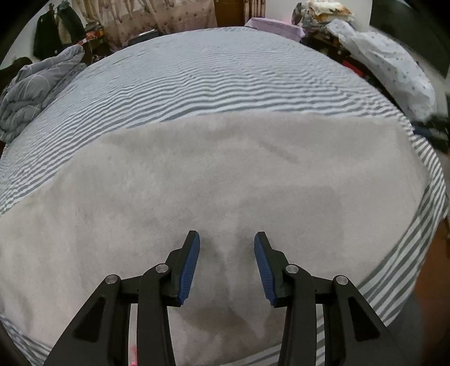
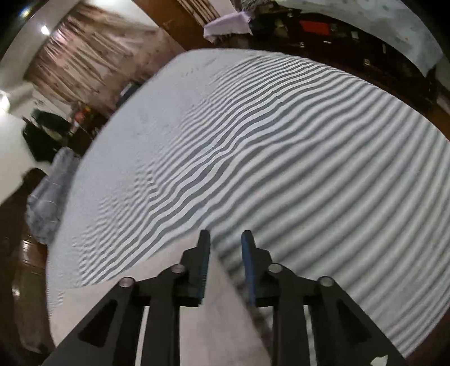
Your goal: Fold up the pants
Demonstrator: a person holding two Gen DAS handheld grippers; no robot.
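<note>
The pale grey pants [image 1: 225,169] lie spread flat across the near part of a bed with a grey-and-white striped sheet [image 1: 211,78]. Just above the cloth hovers my left gripper [image 1: 227,233], open, its blue pads apart with nothing between them. In the right wrist view, a corner of the pants [image 2: 92,298] lies on the striped sheet [image 2: 309,169], and its edge runs up under my right gripper [image 2: 225,232]. That gripper's jaws stand a narrow gap apart, and the pads do not press on the cloth. The picture there is blurred.
A bunched grey duvet [image 1: 31,87] lies off the bed's left side, also seen as the duvet [image 2: 47,202] over a wooden floor [image 2: 22,253]. White patterned bedding [image 1: 393,64] and a purple cloth [image 1: 275,26] sit beyond the far right. The bed's right edge [image 1: 416,253] drops off nearby.
</note>
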